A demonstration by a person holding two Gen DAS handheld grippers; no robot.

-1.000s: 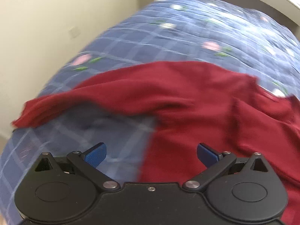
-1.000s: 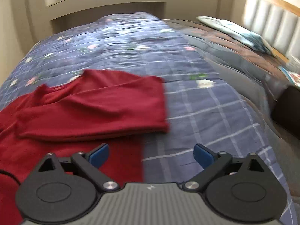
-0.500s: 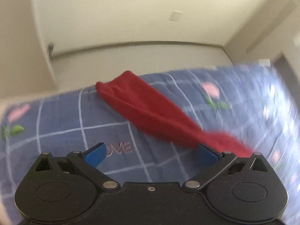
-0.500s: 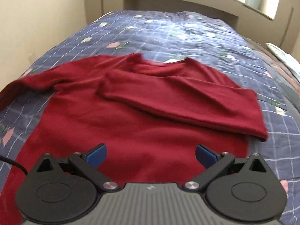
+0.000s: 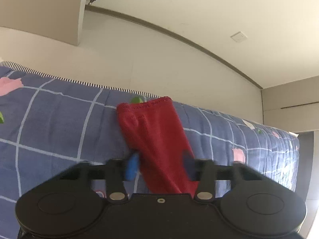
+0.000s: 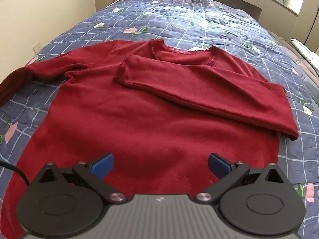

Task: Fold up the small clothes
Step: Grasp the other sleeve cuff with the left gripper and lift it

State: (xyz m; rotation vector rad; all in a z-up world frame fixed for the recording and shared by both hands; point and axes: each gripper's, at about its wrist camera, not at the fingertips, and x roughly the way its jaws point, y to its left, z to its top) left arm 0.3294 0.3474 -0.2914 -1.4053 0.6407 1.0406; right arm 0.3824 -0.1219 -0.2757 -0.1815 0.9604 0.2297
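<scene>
A blue checked quilt (image 6: 199, 18) with pink flowers spread out ahead of both tongs, covering the bed. On it, directly in front of the right gripper (image 6: 160, 163), a dark red long-sleeved top (image 6: 139, 123) lay flat with its neckline (image 6: 179, 51) at the far end. One sleeve (image 6: 209, 91) was folded across the chest, ahead and to the right of that gripper, its cuff pointing left; the other sleeve (image 5: 157, 139) stretched away to the left, over the quilt's edge. The right gripper hovered above the hem with its blue pads (image 6: 102, 166) spread wide, pinching nothing. The left gripper (image 5: 159, 167) sat astride the outstretched sleeve, the cloth running between its blurred pads (image 5: 131, 166), the cuff (image 5: 147, 105) beyond its tips by the quilt's striped border (image 5: 79, 82). The pads stood partly apart, close to either side of the cloth; whether they pressed it could not be told.
</scene>
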